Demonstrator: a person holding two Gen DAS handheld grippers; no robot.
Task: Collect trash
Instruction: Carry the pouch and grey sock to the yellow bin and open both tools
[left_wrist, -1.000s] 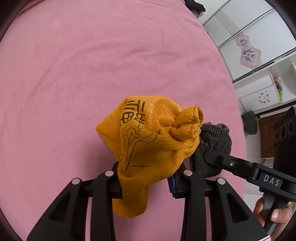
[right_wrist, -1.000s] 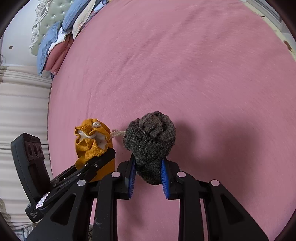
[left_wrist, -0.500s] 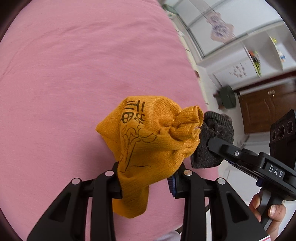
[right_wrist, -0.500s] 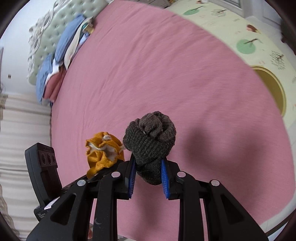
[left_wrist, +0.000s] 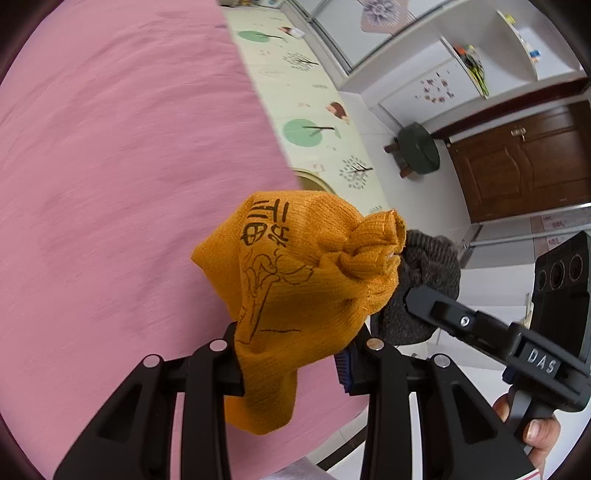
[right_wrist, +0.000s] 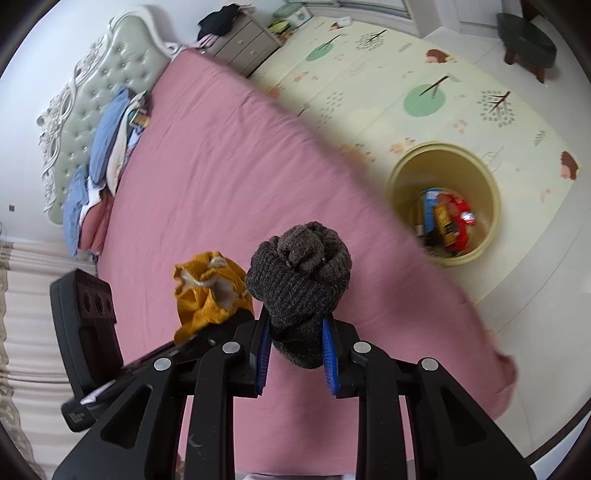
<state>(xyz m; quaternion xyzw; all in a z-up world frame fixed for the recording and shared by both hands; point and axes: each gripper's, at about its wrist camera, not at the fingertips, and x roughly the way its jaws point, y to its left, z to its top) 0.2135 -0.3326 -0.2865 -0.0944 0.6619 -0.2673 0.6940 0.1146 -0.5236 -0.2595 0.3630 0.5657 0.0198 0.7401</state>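
My left gripper (left_wrist: 295, 363) is shut on a balled orange sock (left_wrist: 295, 280) with black drawings, held in the air above the pink bed (left_wrist: 110, 184). My right gripper (right_wrist: 295, 354) is shut on a balled dark grey sock (right_wrist: 299, 280), also held above the bed. The two socks hang side by side, close together: the grey sock (left_wrist: 424, 295) shows to the right in the left wrist view, the orange sock (right_wrist: 207, 291) to the left in the right wrist view. A cream round bin (right_wrist: 443, 206) with wrappers inside stands on the floor beside the bed.
A patterned play mat (right_wrist: 406, 74) covers the floor beside the bed. A headboard (right_wrist: 92, 81) and piled bedding (right_wrist: 107, 147) are at the far end, with a nightstand (right_wrist: 243, 44). A dark stool (left_wrist: 417, 147) and a brown door (left_wrist: 517, 162) are further off.
Both grippers have lifted and swung with their socks toward the bed's edge. The floor mat, the bin and the door have come into view.
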